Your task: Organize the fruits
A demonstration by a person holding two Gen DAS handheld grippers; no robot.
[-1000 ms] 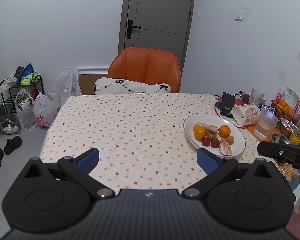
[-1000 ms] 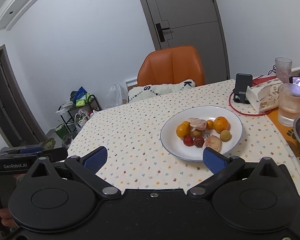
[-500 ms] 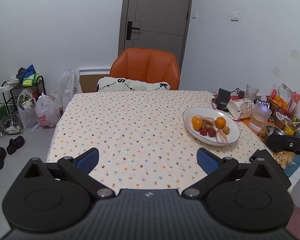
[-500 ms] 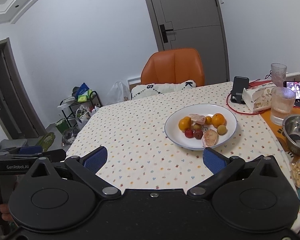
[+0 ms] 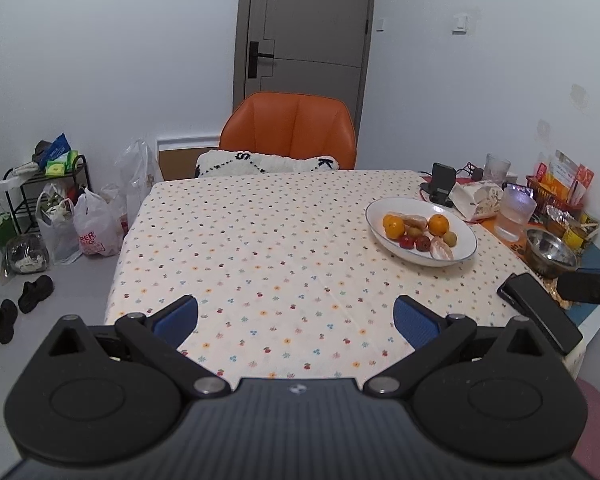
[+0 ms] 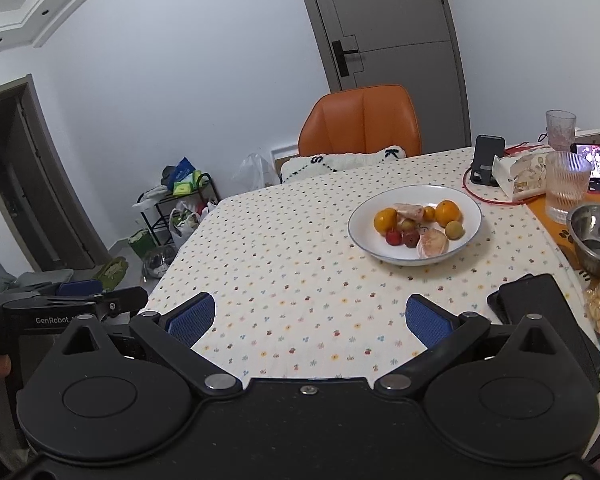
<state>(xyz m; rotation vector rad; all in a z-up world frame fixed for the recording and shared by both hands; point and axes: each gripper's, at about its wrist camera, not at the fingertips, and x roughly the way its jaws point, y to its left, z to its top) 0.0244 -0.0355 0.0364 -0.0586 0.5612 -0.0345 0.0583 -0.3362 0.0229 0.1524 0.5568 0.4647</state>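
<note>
A white plate [image 5: 384, 212] [image 6: 364, 236] stands at the right of the dotted tablecloth. It holds two oranges [image 5: 393, 225] [image 6: 447, 213], small red fruits [image 5: 407, 242] [image 6: 393, 237], a green-yellow fruit [image 5: 449, 238] [image 6: 454, 229] and peeled citrus pieces [image 5: 441, 249] [image 6: 432, 242]. My left gripper [image 5: 296, 318] hangs open over the table's near edge, well short of the plate. My right gripper [image 6: 311, 318] is open too, near the front edge, with nothing between its fingers. The left gripper's side [image 6: 72, 306] shows in the right wrist view.
A black phone [image 5: 540, 312] [image 6: 548, 312] lies at the table's right front corner. A steel bowl [image 6: 596, 236], a water glass [image 6: 566, 186], a tissue box [image 6: 520, 172] and a phone stand [image 6: 486, 160] crowd the right side. An orange chair [image 5: 290, 130] stands behind the table.
Both grippers have drawn back from the table and risen, so the plate looks smaller and farther away. The black phone at the front right corner has come into view. Both stay open.
</note>
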